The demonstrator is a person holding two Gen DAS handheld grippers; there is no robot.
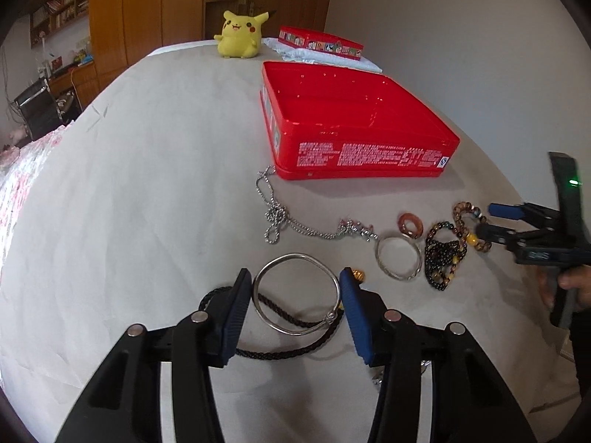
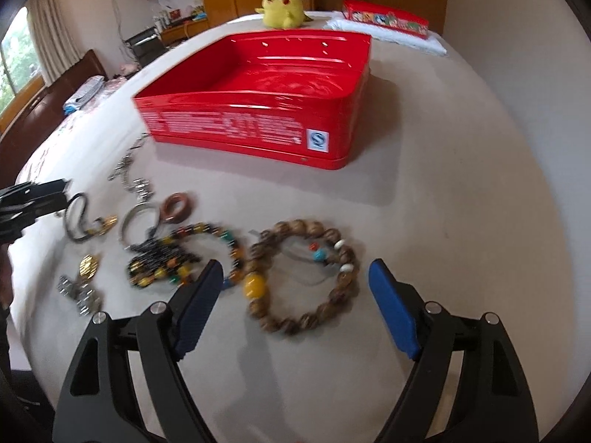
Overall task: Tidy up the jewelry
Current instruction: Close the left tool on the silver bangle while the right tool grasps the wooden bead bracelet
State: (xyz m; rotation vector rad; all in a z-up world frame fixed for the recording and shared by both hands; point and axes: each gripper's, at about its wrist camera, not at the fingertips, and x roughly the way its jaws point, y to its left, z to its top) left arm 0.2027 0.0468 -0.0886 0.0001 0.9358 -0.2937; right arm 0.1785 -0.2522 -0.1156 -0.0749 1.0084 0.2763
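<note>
Covering the whole work area, a pale sheet (image 1: 147, 184) carries every item. Ahead of both pairs of fingers stands a red tin (image 1: 354, 122), open at the top and empty. Farther beyond it sit its red lid (image 1: 319, 42) and a yellow plush toy (image 1: 240, 35).

The left gripper (image 1: 295, 284) is clamped on a silver bangle (image 1: 297, 293): each blue pad presses one side of the ring. A black cord (image 1: 291, 347) lies under the bangle, between the fingers. Ahead of the left fingertips a silver chain (image 1: 275, 217) trails toward the tin. To their right lie a second silver bangle (image 1: 399, 256), a small brown ring (image 1: 410, 225) and a dark bead bracelet (image 1: 441, 258).

The right gripper (image 2: 295, 273) is released, jaws wide apart. A brown bead bracelet (image 2: 306, 277) with one large yellow bead lies on the sheet between the fingers, clear of both pads. A multicoloured bead bracelet (image 2: 207, 232) lies just left of the left finger.
</note>
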